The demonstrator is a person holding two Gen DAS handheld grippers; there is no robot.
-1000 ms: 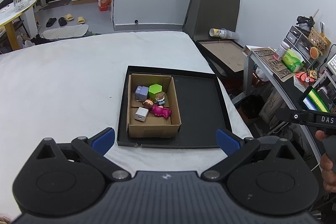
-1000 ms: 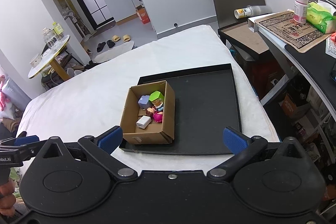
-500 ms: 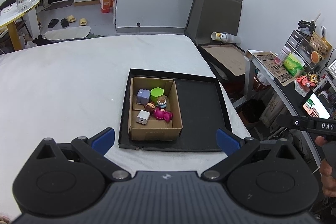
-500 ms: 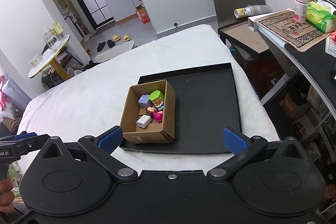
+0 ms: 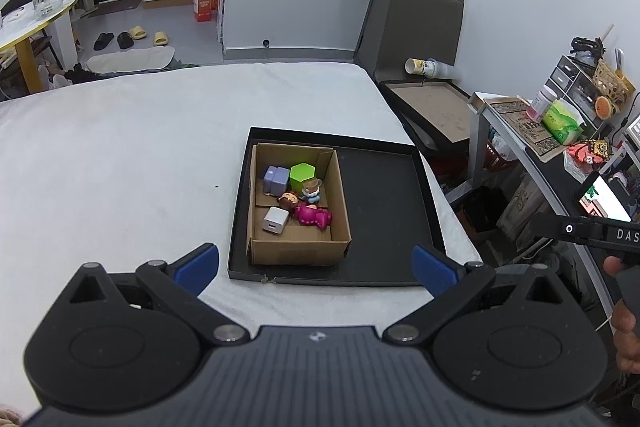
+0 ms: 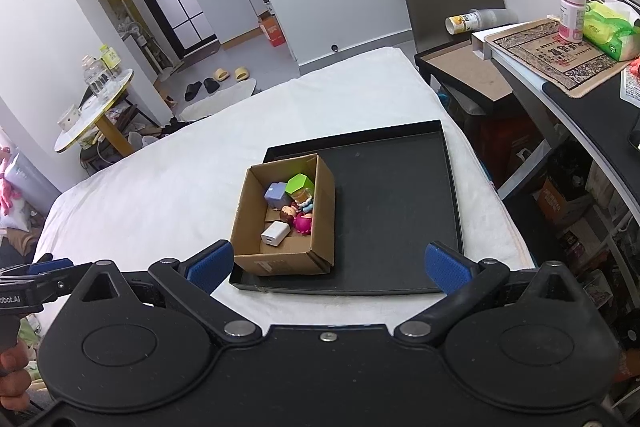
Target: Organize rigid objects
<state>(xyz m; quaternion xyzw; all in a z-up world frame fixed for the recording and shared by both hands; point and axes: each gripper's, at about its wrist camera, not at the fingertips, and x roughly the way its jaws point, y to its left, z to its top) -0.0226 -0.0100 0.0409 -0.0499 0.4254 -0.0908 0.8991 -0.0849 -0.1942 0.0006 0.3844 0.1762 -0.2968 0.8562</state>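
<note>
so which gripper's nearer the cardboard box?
Left, slightly, as far as these views show. The left gripper sits straight in front of the box, jaws open. The right gripper hangs back, off toward the tray's bare side, also open.

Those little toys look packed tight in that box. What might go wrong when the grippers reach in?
The pink figure, the small dolls and the white charger touch each other, so grabbing one may drag another. The cardboard box sits loose in the black tray and may slide. The tray is near the table's right edge.
</note>
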